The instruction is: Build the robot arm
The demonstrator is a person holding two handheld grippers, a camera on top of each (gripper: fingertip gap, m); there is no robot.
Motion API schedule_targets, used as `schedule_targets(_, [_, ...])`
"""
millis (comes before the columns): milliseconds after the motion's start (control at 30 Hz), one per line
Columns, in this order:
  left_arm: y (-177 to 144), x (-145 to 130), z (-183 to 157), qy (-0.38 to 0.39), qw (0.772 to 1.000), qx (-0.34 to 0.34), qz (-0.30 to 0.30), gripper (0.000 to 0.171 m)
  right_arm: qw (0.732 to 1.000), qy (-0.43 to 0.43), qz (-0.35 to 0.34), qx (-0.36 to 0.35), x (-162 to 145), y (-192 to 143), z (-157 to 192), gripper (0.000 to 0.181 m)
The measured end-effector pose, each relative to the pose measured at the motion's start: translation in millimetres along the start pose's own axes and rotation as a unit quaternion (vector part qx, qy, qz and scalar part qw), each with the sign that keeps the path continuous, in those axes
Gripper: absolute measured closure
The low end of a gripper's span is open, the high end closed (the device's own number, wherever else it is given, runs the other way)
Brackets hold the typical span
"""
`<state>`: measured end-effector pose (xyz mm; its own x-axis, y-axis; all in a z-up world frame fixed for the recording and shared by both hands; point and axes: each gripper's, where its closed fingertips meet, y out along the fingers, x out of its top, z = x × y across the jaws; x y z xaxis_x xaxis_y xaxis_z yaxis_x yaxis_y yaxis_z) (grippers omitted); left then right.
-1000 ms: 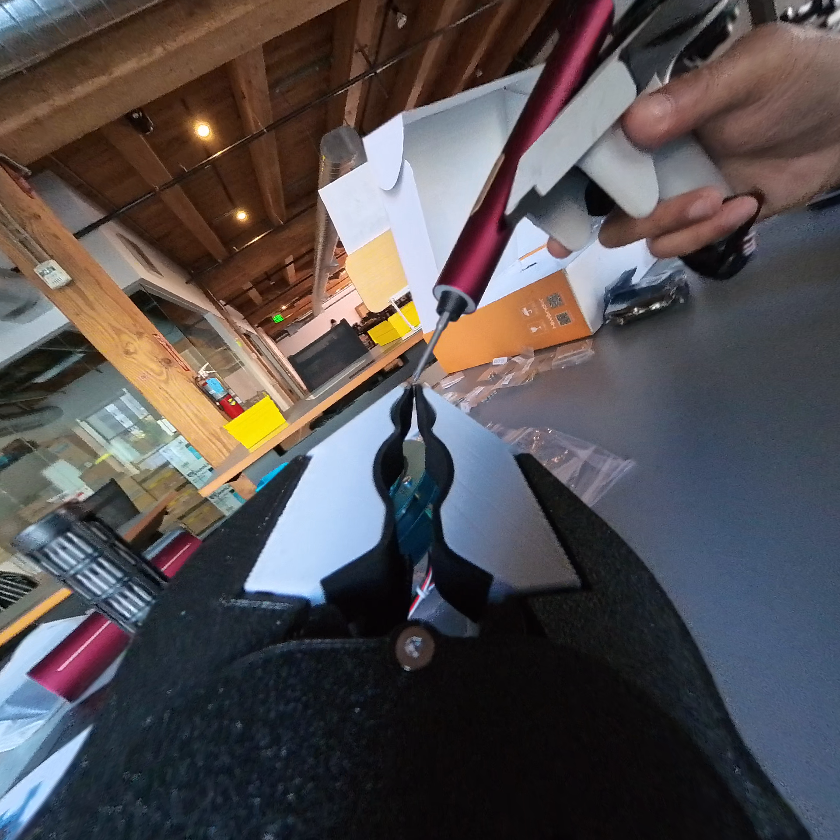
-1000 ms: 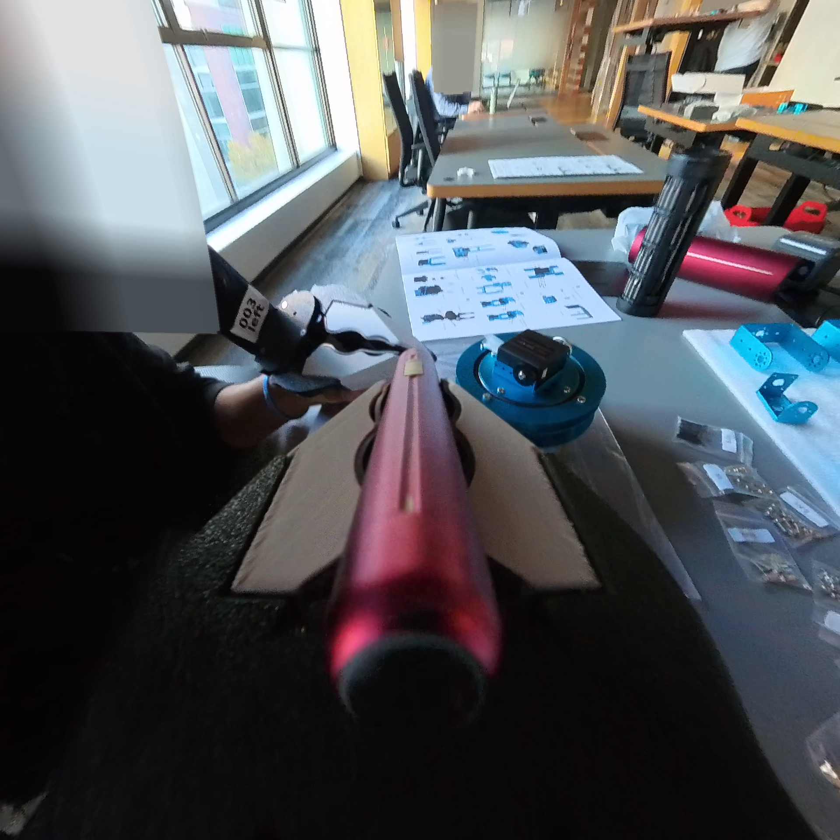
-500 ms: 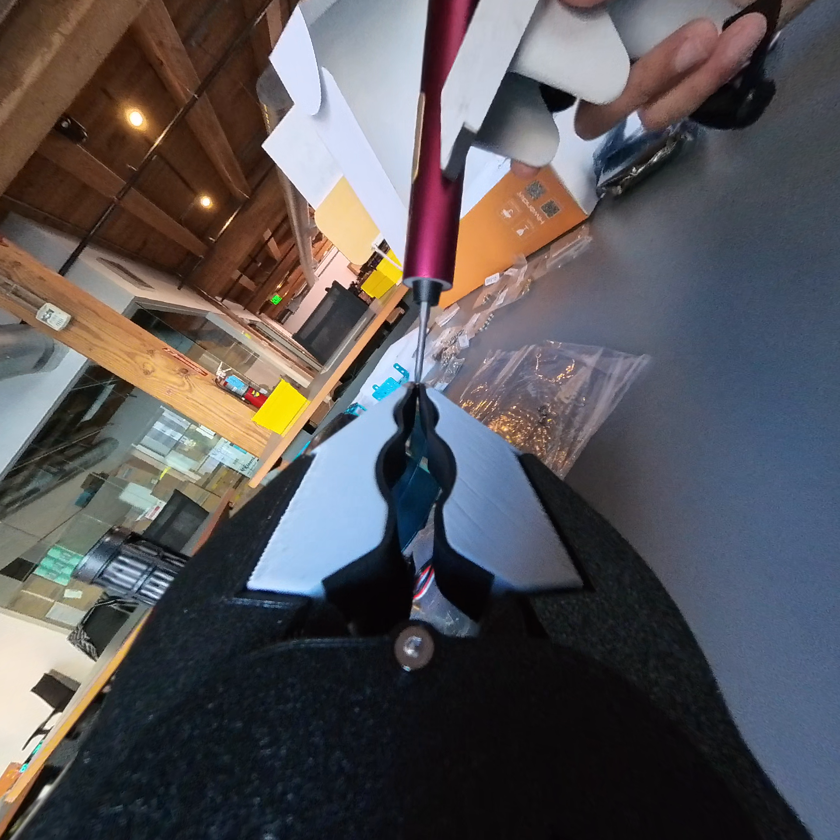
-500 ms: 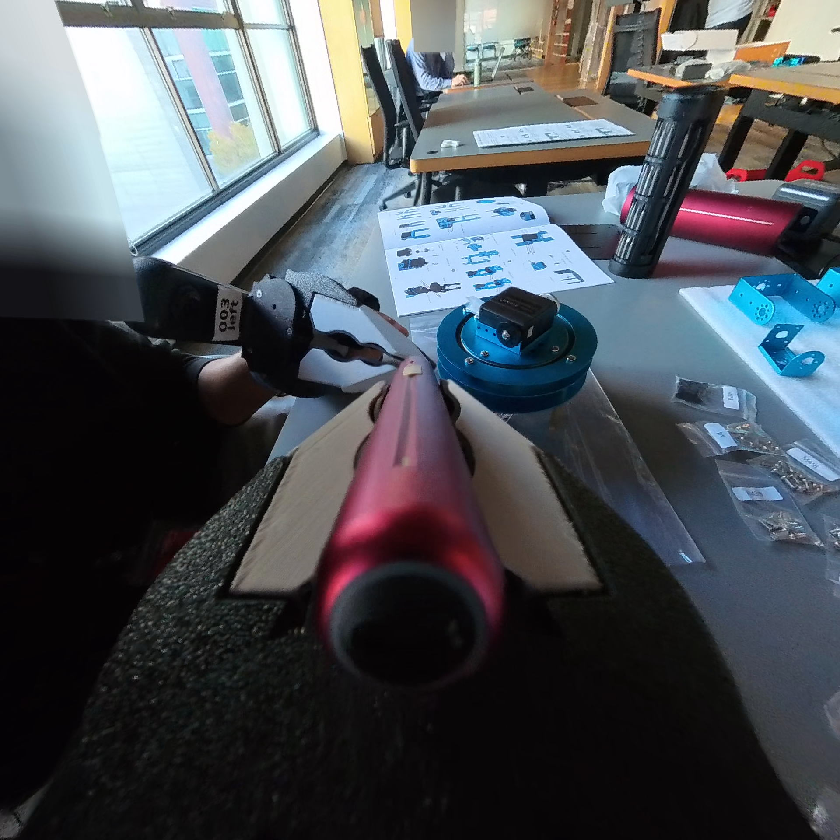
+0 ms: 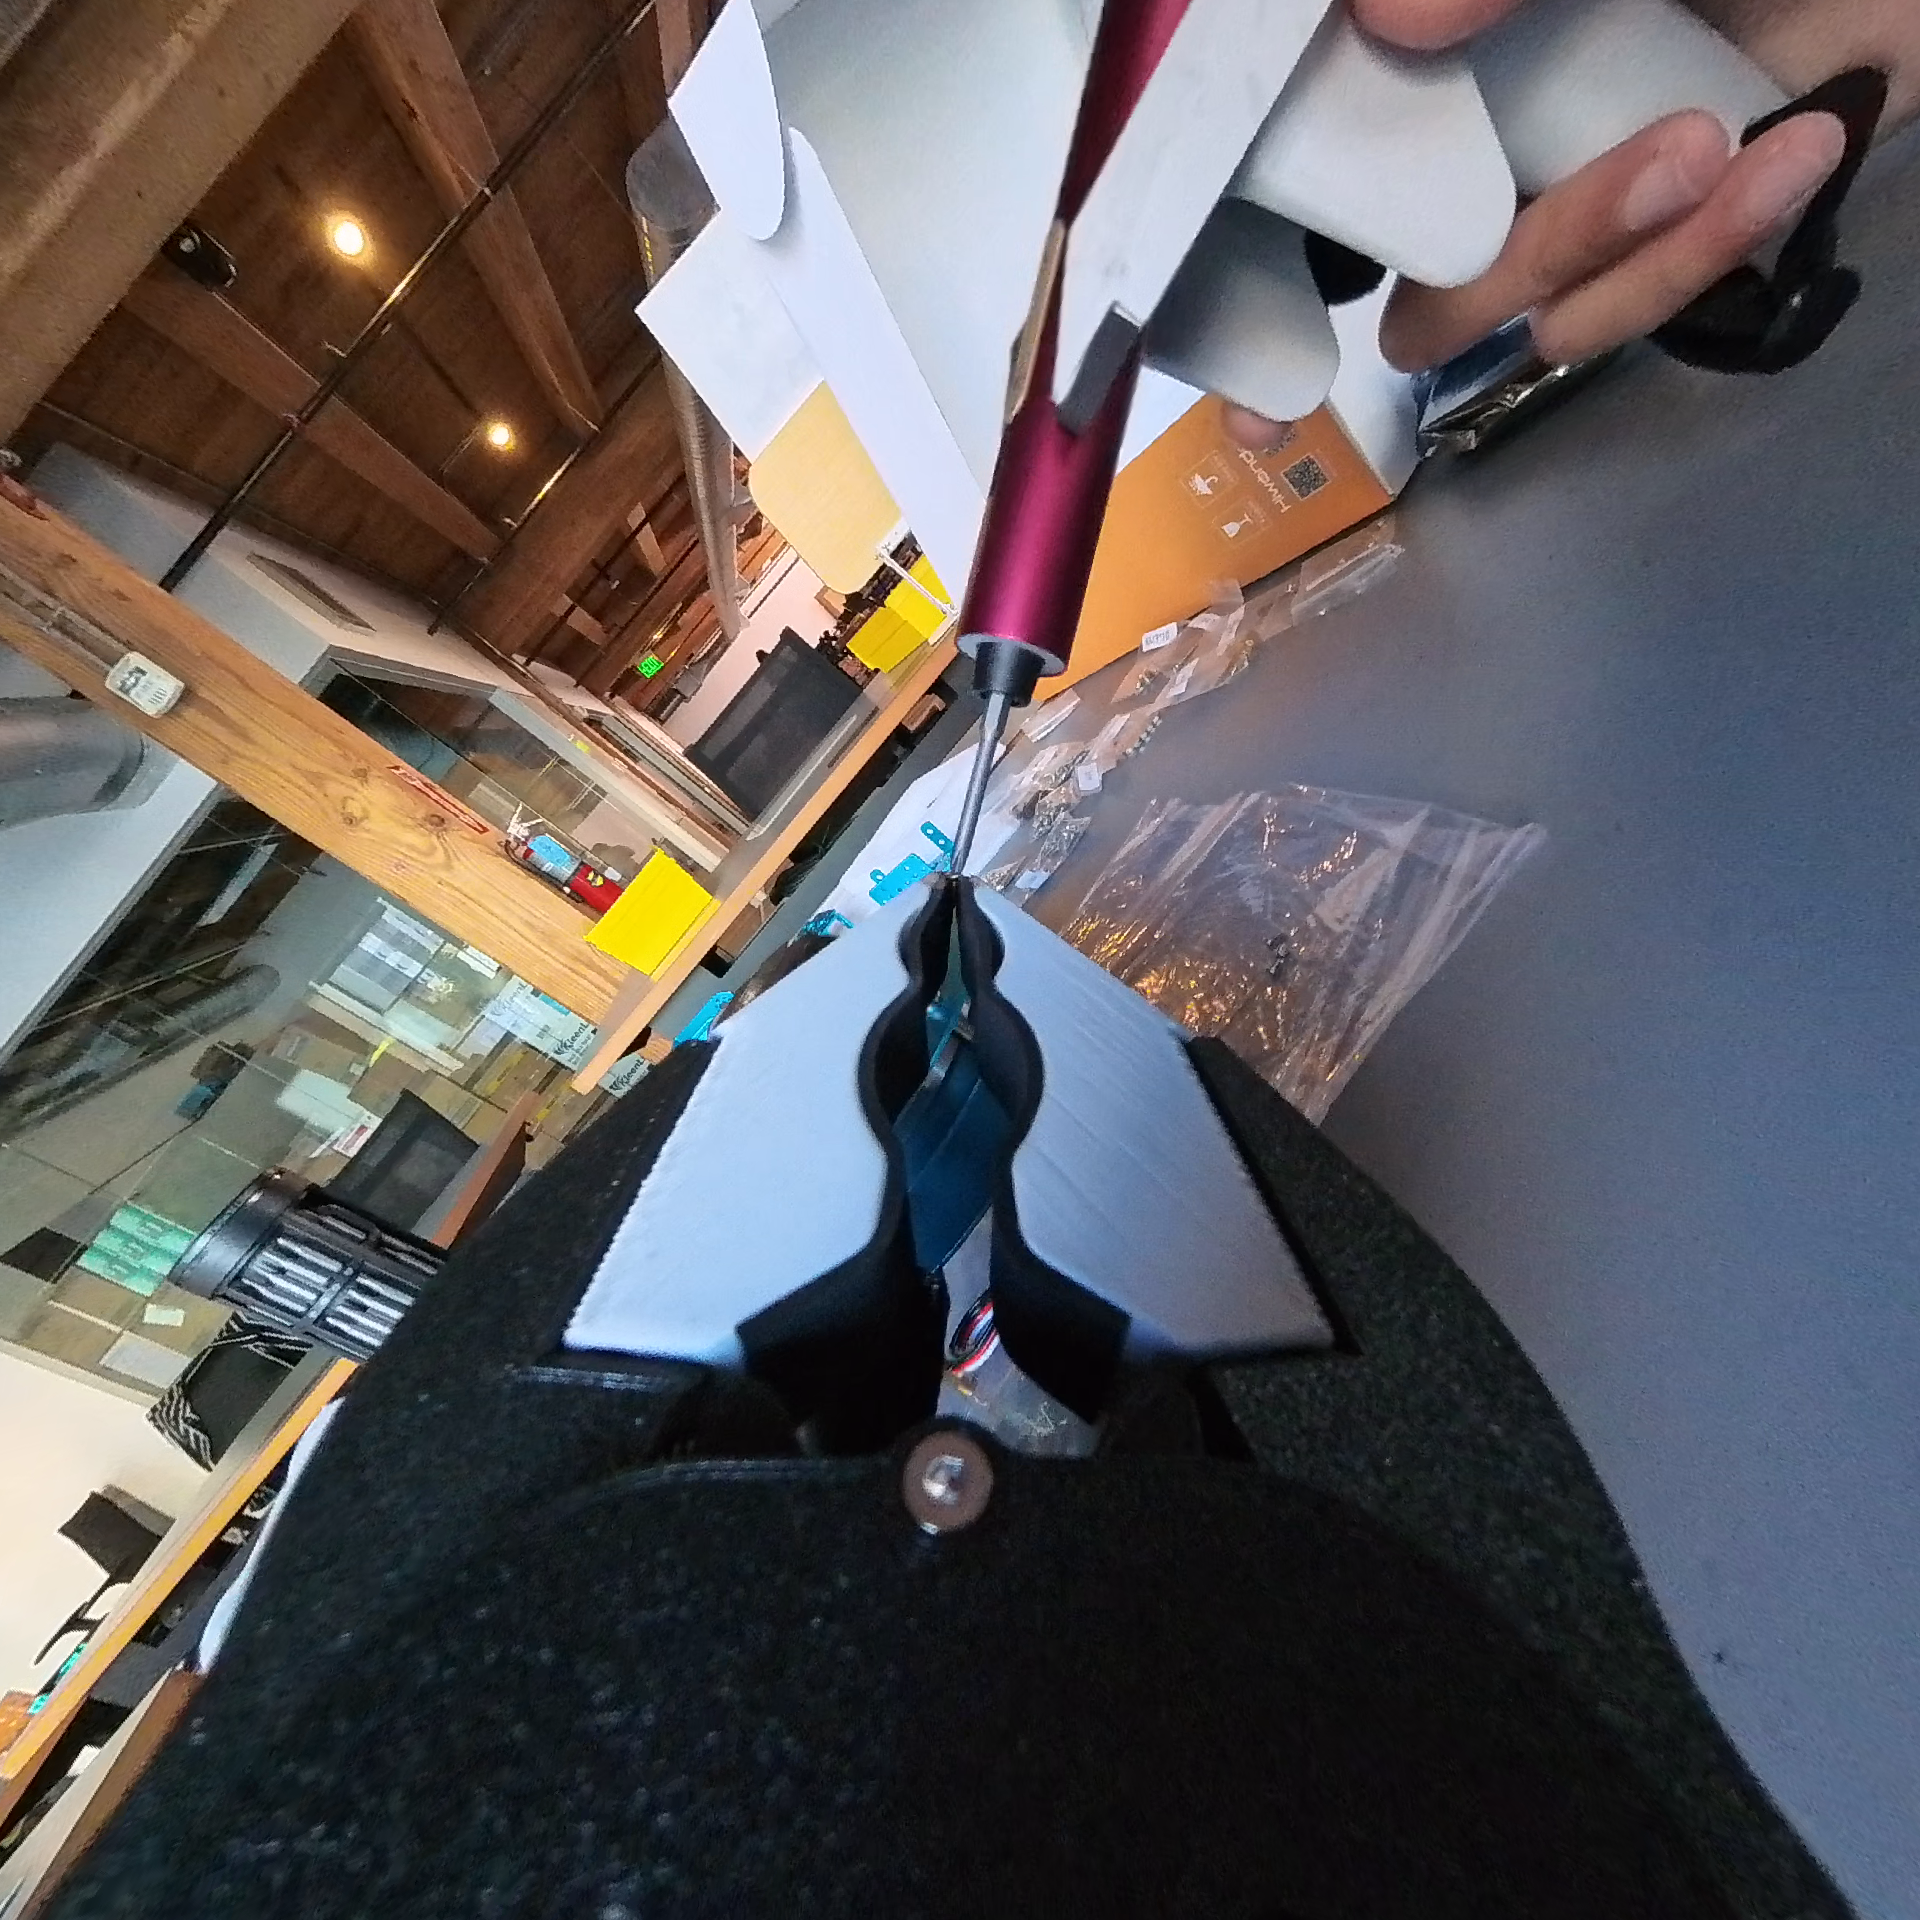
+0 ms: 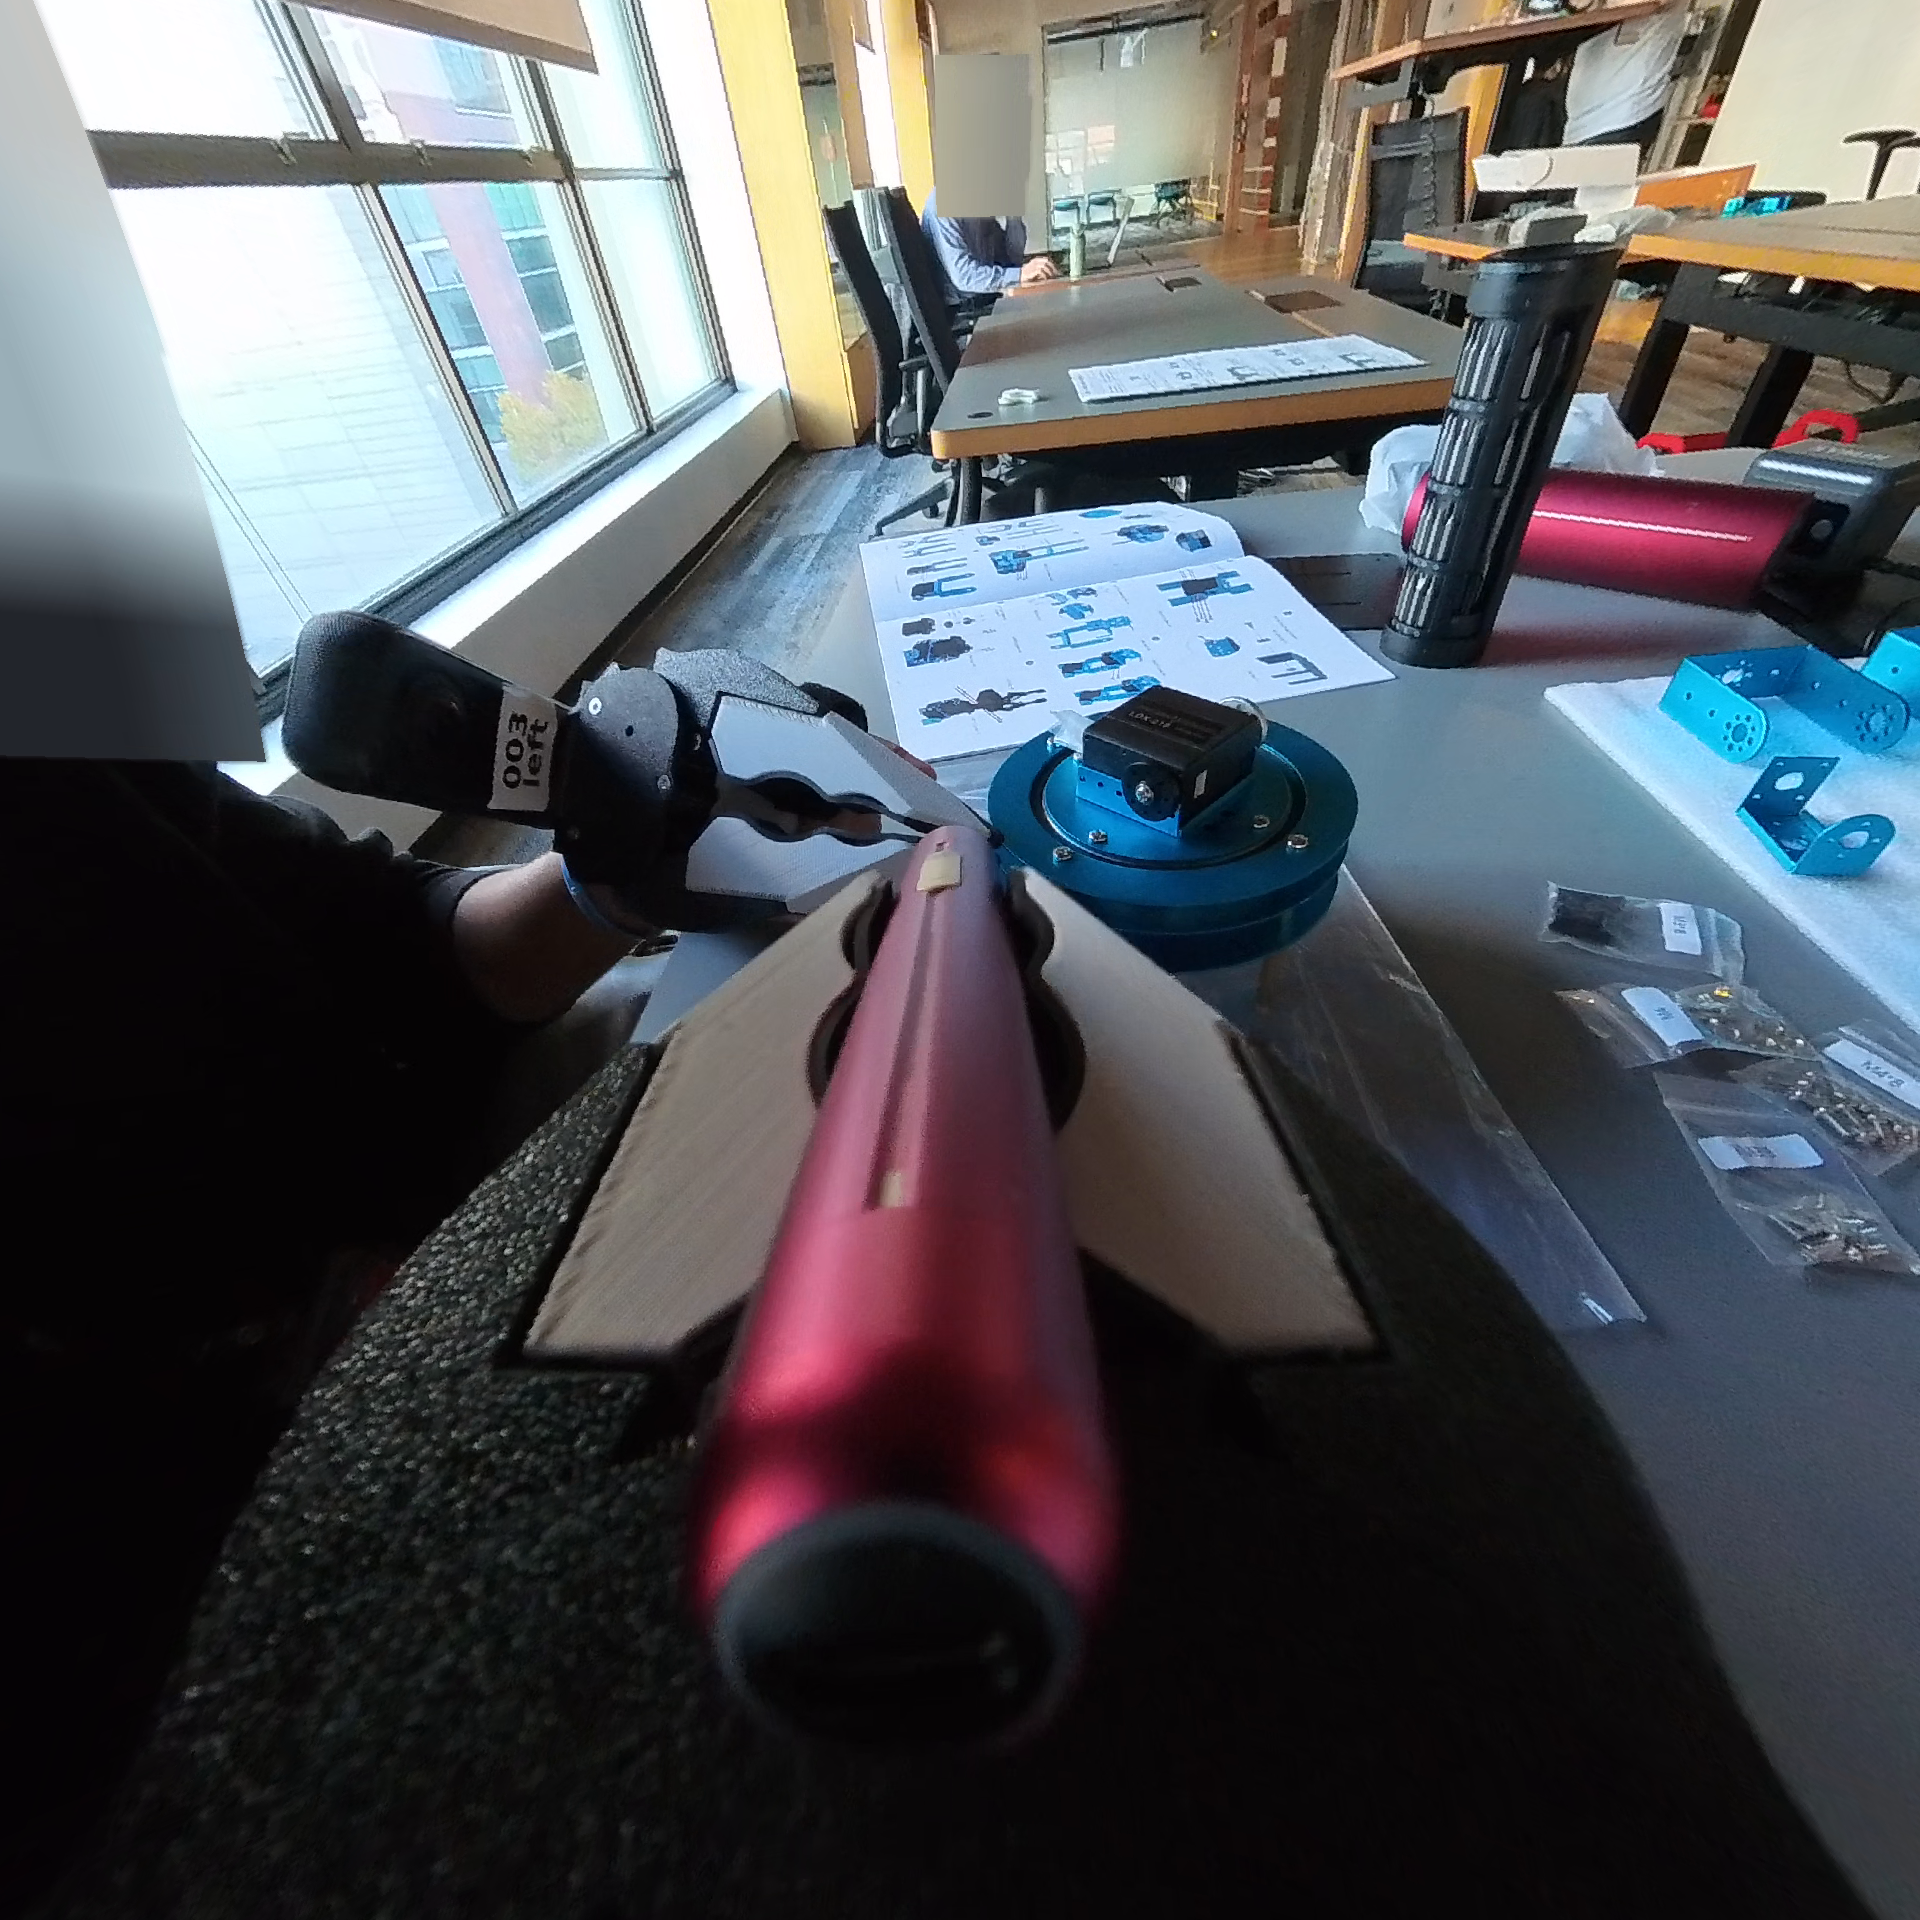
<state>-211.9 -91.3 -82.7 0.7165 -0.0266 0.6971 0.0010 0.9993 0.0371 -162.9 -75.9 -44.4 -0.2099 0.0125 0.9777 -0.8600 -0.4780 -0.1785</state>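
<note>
My right gripper [image 6: 945,883] is shut on a red electric screwdriver [image 6: 914,1247] that runs forward between its jaws. In the left wrist view the screwdriver [image 5: 1039,499] comes down from the upper right, and its thin bit [image 5: 977,790] meets the tips of my left gripper [image 5: 951,894]. The left jaws are pressed together; I cannot tell if something tiny is pinched there. The left gripper [image 6: 966,831] sits just left of a blue round base [image 6: 1247,883] carrying a black servo [image 6: 1174,743]. A bare hand [image 5: 1621,177] holds the right gripper.
An open instruction booklet [image 6: 1091,623], a black ribbed cylinder [image 6: 1486,457] and a red cylinder [image 6: 1621,535] lie behind the base. Blue brackets [image 6: 1787,707] and small bags of screws [image 6: 1766,1081] are to the right. A clear plastic bag [image 5: 1278,914] and an orange and white box [image 5: 1247,488] lie ahead.
Both grippers moved together toward the blue base, the bit staying at the left tips. The left gripper tilted, and the screwdriver now stands steeper above it.
</note>
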Motion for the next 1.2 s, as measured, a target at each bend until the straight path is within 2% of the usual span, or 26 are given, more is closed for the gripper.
schedule_targets(267, [0.2, 6.3, -1.8, -0.004, 1.0, -0.002, -0.01, 0.171, 1.0, -0.01, -0.006, 0.0, 2.4, 1.1, 3.6, 0.16])
schedule_targets(533, [-0.3, 6.9, 3.6, -0.011, 1.0, 0.012, -0.014, 0.171, 0.997, -0.067, -0.01, -0.022, 5.0, 5.2, 8.1, 0.158])
schedule_targets(667, [0.6, -0.1, 3.0, 0.023, 1.0, 0.021, 0.006, 0.171, 0.996, -0.082, 0.006, -0.04, 1.2, 10.1, 7.4, 0.159])
schedule_targets(900, [-1.1, 2.6, 4.4, 0.035, 0.999, 0.028, -0.006, 0.171, 0.994, -0.098, -0.001, -0.041, 3.1, 9.6, 10.6, 0.158])
schedule_targets(1000, [0.0, 3.6, 3.9, 0.002, 1.0, 0.02, -0.003, 0.171, 0.994, -0.097, -0.004, -0.04, 4.2, 8.0, 10.1, 0.159])
schedule_targets(1067, [-0.8, 5.1, 6.7, -0.009, 1.0, 0.025, -0.008, 0.166, 0.994, -0.097, -0.011, -0.038, 5.9, 7.6, 10.8, 0.159])
schedule_targets(1133, [-0.8, 3.8, 5.8, -0.013, 1.0, 0.021, -0.004, 0.153, 0.994, -0.101, -0.011, -0.041, 7.0, 7.3, 10.4, 0.158])
schedule_targets(1200, [-1.2, 4.1, 6.6, -0.011, 1.0, 0.025, -0.006, 0.152, 0.993, -0.105, -0.015, -0.044, 9.2, 6.3, 10.5, 0.159])
